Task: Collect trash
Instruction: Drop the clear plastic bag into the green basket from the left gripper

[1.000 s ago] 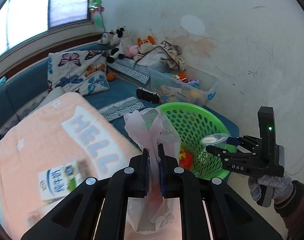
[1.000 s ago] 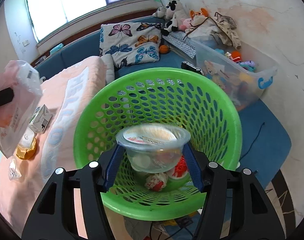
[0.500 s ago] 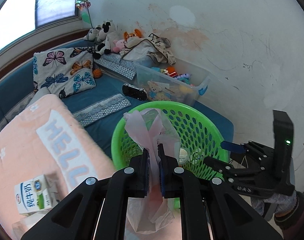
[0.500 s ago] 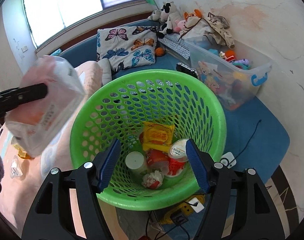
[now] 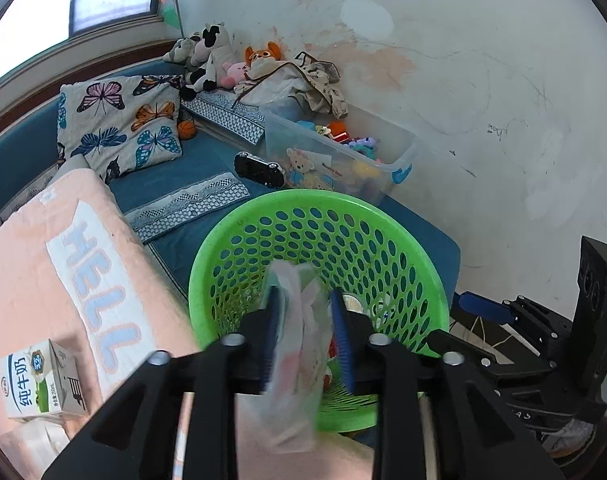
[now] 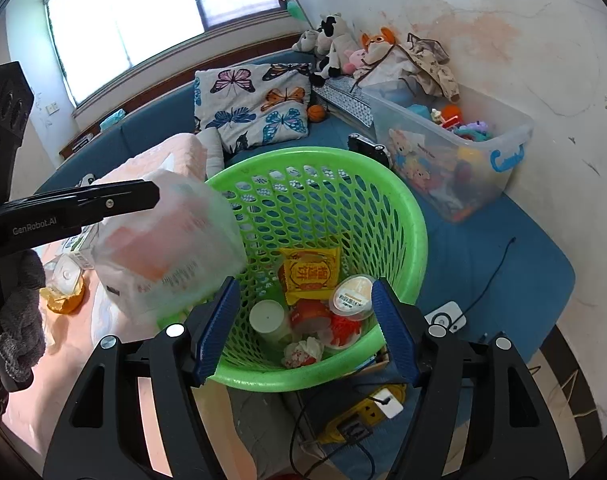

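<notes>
Trash sits in two places: loose pieces on the bed at left and a pile inside the green basket. At far left, a milk carton stands on the pink blanket, with a crumpled yellow wrapper near it. Next comes the left hand-held gripper, its blue pads parted with a gap on either side of a thin plastic bag; the bag appears blurred between them at the basket's near left rim, and whether the pads grip it cannot be told. Inside the basket lie a white cup, a yellow snack packet, a lidded tub, red wrappers and a crumpled wad. The right hand-held gripper hangs over the basket's near rim, fingers spread wide and released, holding nothing. Below it, a yellow power strip lies on the floor. Farther right, a clear bin of toys stands on the blue mattress against the wall.
</notes>
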Demonstrator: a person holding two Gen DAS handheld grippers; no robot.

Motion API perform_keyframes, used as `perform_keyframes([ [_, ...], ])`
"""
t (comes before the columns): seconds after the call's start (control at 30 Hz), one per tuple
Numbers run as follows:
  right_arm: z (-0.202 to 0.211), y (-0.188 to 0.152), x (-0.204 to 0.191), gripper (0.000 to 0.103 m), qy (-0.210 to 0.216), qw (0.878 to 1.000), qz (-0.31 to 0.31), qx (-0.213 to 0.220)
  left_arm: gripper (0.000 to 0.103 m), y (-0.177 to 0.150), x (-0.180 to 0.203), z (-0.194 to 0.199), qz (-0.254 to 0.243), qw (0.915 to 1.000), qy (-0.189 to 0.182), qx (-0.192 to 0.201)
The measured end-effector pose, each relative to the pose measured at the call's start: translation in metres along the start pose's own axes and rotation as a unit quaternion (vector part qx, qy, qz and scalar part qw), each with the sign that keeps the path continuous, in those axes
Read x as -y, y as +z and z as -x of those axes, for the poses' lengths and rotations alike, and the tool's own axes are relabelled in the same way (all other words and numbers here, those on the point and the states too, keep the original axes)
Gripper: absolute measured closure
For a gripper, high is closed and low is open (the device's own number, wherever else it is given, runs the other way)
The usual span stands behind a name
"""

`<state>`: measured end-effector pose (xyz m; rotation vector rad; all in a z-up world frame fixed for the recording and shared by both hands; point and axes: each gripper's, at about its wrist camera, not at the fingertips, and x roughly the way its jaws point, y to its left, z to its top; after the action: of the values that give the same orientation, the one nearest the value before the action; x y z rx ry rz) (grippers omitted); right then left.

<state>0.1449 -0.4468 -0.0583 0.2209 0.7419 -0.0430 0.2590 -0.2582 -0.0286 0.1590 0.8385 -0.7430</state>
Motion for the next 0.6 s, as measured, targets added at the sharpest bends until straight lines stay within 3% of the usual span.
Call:
perform_keyframes([
  [0.03,0.001,-0.001,-0.001,0.035,0.0,1.0,0.0,0.001,0.056,-0.001,-0.001,0.001,0.003,1.0,0.004,0.003],
  [0.17,0.006,-0.001,-0.005,0.035,0.004,1.0,0.001,0.005,0.05,-0.005,-0.007,0.012,0.01,0.9998,0.01,0.011],
  [0.6,0.011,-0.008,-0.046,0.034,0.038,0.999,0.032,0.002,0.048,-0.044,-0.058,0.081,0.049,0.9959,0.06,0.048],
])
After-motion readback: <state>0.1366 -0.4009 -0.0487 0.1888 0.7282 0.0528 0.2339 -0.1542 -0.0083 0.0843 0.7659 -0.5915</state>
